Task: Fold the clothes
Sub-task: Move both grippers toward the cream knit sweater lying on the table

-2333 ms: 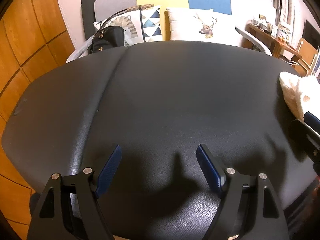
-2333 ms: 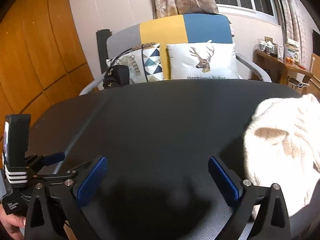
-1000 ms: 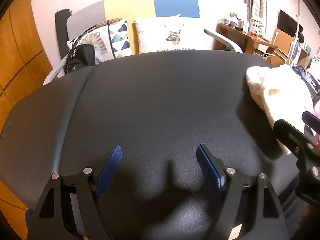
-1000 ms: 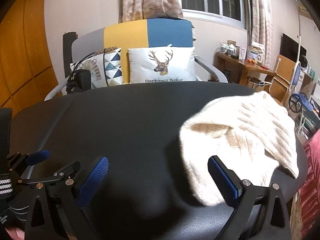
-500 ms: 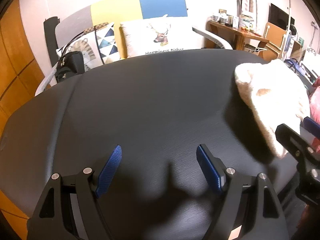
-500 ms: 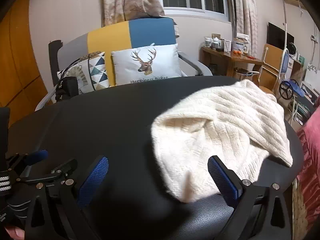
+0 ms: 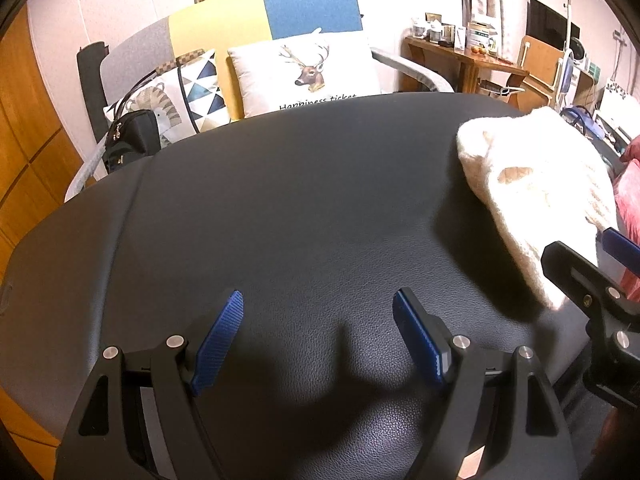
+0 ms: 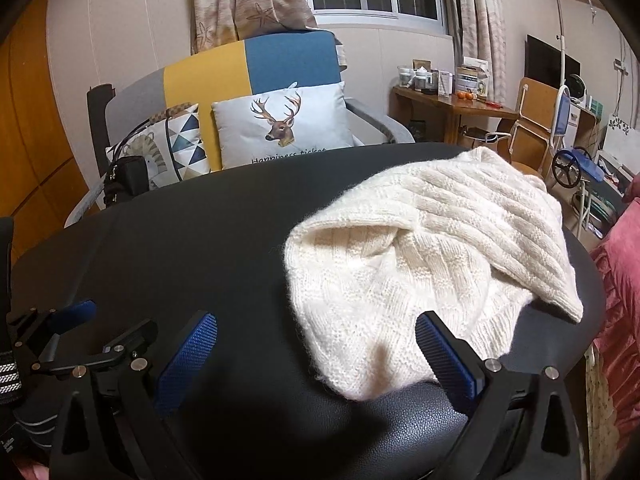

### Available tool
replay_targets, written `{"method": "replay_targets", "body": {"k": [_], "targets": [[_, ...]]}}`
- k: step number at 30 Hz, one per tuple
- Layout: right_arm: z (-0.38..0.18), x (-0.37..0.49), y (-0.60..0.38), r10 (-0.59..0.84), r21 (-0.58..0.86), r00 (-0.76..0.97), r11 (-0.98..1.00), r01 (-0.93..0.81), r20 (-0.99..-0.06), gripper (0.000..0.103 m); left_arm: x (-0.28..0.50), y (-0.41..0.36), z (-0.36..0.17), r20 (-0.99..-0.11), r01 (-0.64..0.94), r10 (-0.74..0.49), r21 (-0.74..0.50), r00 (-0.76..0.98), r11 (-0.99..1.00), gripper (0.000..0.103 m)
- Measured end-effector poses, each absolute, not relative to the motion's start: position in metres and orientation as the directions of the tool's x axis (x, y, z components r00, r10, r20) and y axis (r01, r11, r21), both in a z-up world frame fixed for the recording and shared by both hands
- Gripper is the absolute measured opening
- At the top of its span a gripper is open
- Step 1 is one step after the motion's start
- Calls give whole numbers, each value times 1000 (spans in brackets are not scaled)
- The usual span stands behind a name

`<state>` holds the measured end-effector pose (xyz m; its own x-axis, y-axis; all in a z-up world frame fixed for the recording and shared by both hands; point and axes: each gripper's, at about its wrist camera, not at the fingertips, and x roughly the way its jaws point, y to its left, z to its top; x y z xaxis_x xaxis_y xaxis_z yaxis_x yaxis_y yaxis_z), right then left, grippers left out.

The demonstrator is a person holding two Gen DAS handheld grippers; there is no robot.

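Now my left gripper (image 7: 318, 336) and right gripper (image 8: 316, 354) both hold their jaws wide apart, empty, above the black bench (image 8: 200, 240); the cream sweater (image 8: 420, 272) lies crumpled just beyond my right gripper.

cream ribbed-knit sweater (image 8: 432, 264) on blk table (image 8: 224, 232); white deer-print pillow (image 8: 284, 124); blue claw pads (image 8: 188, 344).
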<state>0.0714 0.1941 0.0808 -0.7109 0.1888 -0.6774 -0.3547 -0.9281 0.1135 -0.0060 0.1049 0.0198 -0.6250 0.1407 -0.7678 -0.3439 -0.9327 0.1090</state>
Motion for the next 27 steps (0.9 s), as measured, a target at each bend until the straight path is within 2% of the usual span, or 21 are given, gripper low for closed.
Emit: {"method": "replay_targets", "body": {"k": [27], "targets": [[77, 81, 215, 201, 159, -702, -897, -411, -683, 102, -5, 126, 16, -778, -399, 148, 140, -611, -906, 80]]}}
